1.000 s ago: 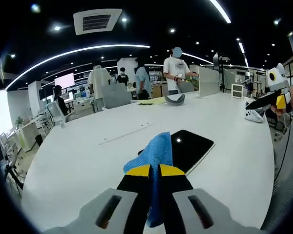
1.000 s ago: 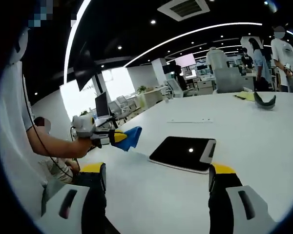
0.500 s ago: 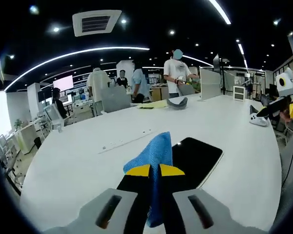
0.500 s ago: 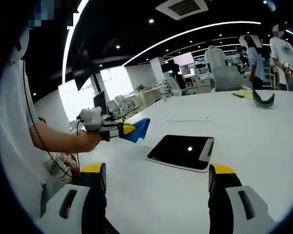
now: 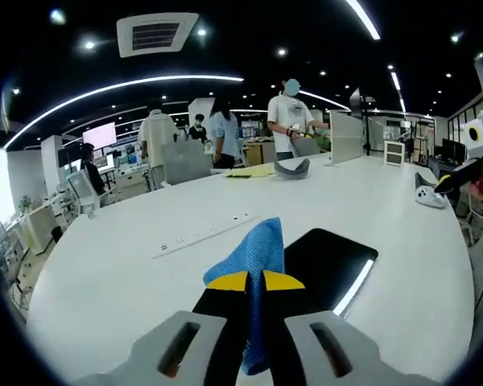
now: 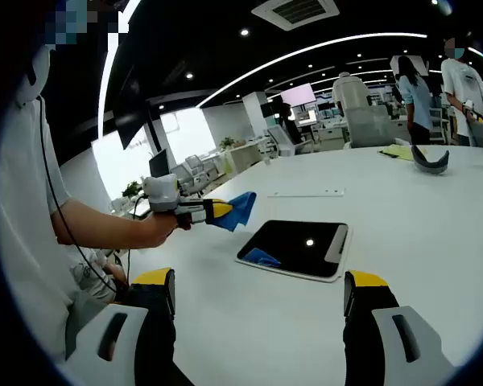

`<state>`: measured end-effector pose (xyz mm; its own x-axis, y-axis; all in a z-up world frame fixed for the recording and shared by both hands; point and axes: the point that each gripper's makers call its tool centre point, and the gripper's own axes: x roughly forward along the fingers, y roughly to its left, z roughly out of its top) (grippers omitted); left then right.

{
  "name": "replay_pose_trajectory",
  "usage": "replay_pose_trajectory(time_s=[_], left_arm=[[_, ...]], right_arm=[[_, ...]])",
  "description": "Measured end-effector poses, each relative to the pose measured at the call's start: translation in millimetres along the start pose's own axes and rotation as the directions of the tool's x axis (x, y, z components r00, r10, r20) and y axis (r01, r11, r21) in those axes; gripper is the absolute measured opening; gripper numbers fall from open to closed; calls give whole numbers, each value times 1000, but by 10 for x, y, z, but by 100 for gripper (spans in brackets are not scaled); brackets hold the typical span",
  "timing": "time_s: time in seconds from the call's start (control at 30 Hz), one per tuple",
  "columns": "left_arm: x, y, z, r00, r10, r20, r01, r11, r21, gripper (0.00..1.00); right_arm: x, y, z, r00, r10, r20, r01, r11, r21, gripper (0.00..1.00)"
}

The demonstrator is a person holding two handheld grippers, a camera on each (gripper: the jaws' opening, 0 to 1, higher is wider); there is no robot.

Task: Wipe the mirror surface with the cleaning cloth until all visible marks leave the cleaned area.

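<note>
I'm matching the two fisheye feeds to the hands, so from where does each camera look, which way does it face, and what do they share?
Left gripper view: rides the left gripper, looks along its shut jaws holding the blue cloth toward the mirror.
Right gripper view: rides the right gripper, jaws apart, faces the mirror with the person's forearm at left.
Shared: mirror, cloth, white table.

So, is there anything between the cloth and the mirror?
Nothing. In the right gripper view the cloth, held in the left tool, hangs in the air just short of the mirror; between them shows bare white table.
</note>
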<state>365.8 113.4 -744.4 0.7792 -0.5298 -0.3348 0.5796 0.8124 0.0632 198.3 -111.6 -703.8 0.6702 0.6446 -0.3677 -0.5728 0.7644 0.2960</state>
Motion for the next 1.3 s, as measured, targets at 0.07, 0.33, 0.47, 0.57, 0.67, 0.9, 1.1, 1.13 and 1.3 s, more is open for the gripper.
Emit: replay_pose_trajectory(time_s=[0.07,0.33,0.47,0.57,0.67,0.9,1.1,1.13,1.3], left_arm=[[44,21,-16,1000,-3,-2,3,1000,-2,2],[196,91,-95,1000,-5,-6,5,1000,-3,2],[274,124,-131,1000,-7,-8,7,1000,-4,2],[346,142,-171,1000,-11,-13,11,1000,-5,2],[412,151,-210,1000,-16,-17,16,1000,-7,2],[567,182,-286,999,-24,-26,24,1000,-11,2],[687,220,-354,999,-21,-33,21,1000,-20,2],[703,225,-358,999,-20,-33,20,1000,-20,2],[810,268,-423,999,-18,-42,17,1000,-23,2]], right_arm=[[3,-6,-6,1000,-2,-3,2,1000,4,86],[8,-69,-70,1000,-19,-17,19,1000,16,86],[9,-87,-93,999,-26,-23,26,999,24,86],[18,-96,-107,999,-28,-30,29,999,25,86],[26,-102,-108,999,-32,-32,33,999,27,86],[36,-104,-130,998,-38,-43,39,999,30,86],[35,-127,-168,998,-46,-52,48,998,39,86],[38,-128,-175,997,-46,-55,48,998,39,86],[52,-149,-180,997,-48,-60,50,998,41,86]])
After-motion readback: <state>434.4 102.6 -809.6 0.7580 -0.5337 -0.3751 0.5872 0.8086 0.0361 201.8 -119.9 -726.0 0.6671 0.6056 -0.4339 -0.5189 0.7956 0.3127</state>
